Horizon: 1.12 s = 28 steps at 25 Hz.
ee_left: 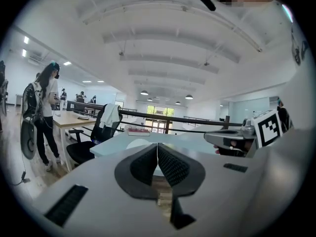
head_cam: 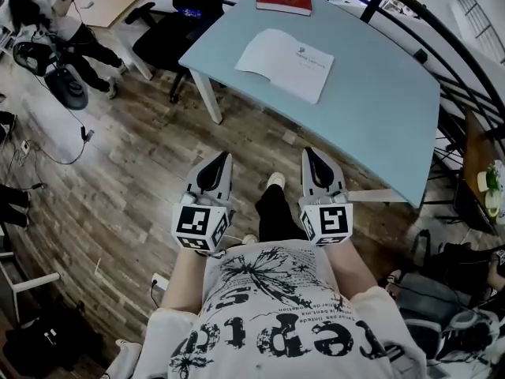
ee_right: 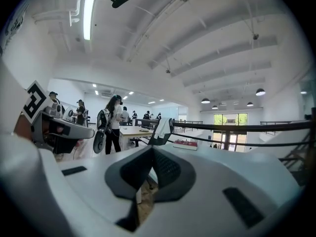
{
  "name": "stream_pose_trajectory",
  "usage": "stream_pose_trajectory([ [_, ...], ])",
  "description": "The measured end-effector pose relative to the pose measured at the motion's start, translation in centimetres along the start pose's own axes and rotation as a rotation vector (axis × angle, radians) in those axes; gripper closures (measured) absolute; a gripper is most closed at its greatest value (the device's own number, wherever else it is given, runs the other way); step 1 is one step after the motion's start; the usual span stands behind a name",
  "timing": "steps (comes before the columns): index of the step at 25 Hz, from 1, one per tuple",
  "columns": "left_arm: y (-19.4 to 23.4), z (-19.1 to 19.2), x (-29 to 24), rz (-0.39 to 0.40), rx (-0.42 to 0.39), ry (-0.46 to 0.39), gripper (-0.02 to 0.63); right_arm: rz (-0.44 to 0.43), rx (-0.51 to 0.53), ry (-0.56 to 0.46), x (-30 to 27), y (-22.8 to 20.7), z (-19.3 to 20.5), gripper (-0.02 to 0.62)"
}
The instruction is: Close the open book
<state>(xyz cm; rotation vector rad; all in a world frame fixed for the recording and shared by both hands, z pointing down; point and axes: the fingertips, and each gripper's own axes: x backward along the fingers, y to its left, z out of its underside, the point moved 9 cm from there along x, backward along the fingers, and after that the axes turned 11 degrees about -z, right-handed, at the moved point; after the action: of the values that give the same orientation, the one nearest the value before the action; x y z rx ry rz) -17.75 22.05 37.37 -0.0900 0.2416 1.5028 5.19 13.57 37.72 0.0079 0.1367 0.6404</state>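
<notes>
Open book (head_cam: 286,63): flat on the light-blue counter (head_cam: 379,109), pages up. Your left gripper (head_cam: 221,163) and right gripper (head_cam: 312,158): jaws together, nothing between, side by side above the wooden floor (head_cam: 142,180), short of the counter.

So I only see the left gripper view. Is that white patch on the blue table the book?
Observer: Yes. The head view shows the open book lying flat on the blue table, pages up.
Operator: Am I over it?
Observer: No. The left gripper hangs over the wooden floor, short of the table.
Operator: And the other one's jaws?
Observer: The right gripper view shows the right gripper shut, nothing between its jaws.
</notes>
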Motion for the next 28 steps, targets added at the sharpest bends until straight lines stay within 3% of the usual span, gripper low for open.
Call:
stream_pose_trajectory([
  [15, 1.5, -7.0, -23.0, -0.047, -0.023, -0.007, 0.588, -0.02, -0.006, -0.023, -16.8, -18.5, -2.6, 0.585],
  [21, 1.3, -6.2, -29.3, -0.016, 0.006, 0.071, 0.587, 0.035, -0.046, 0.011, -20.1, -22.6, -1.4, 0.584],
  [28, 3.1, -3.1, -34.0, 0.026, 0.043, 0.221, 0.586, 0.081, -0.093, 0.081, -23.0, -23.6, 0.3, 0.584],
])
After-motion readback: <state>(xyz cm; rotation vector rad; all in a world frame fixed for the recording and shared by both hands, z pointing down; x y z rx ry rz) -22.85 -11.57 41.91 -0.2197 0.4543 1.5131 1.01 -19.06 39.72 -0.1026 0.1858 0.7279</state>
